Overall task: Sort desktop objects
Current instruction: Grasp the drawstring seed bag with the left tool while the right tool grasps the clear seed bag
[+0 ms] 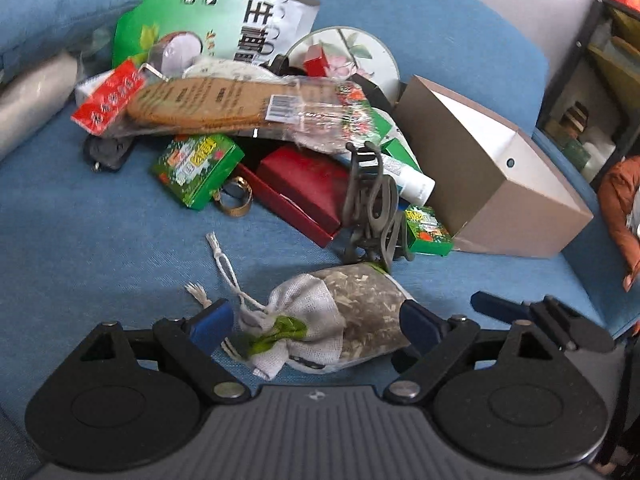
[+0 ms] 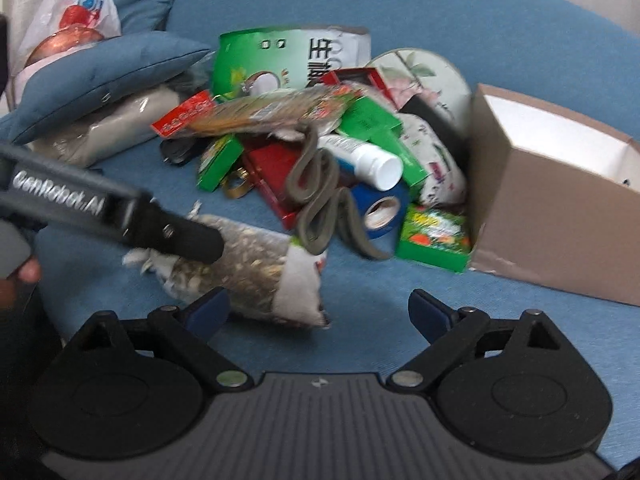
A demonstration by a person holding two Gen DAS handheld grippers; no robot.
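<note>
A cloth sachet (image 1: 332, 316) filled with dried herbs lies on the blue cushion between my left gripper's (image 1: 316, 324) open fingers, not squeezed. It also shows in the right wrist view (image 2: 248, 268), with the left gripper (image 2: 180, 236) over it. My right gripper (image 2: 318, 312) is open and empty, just right of the sachet. Behind lies a pile: a grey hair claw (image 1: 372, 208), a red box (image 1: 304, 188), green boxes (image 1: 198, 168), a white tube (image 2: 368, 160), blue tape (image 2: 384, 208), an insole pack (image 1: 240, 104).
An open brown cardboard box (image 2: 532, 200) stands at the right of the pile. A green snack bag (image 1: 208, 24) and a round floral tin (image 1: 352, 52) lie at the back. A blue pillow (image 2: 100, 80) and a plastic bag (image 2: 76, 4) are at the left.
</note>
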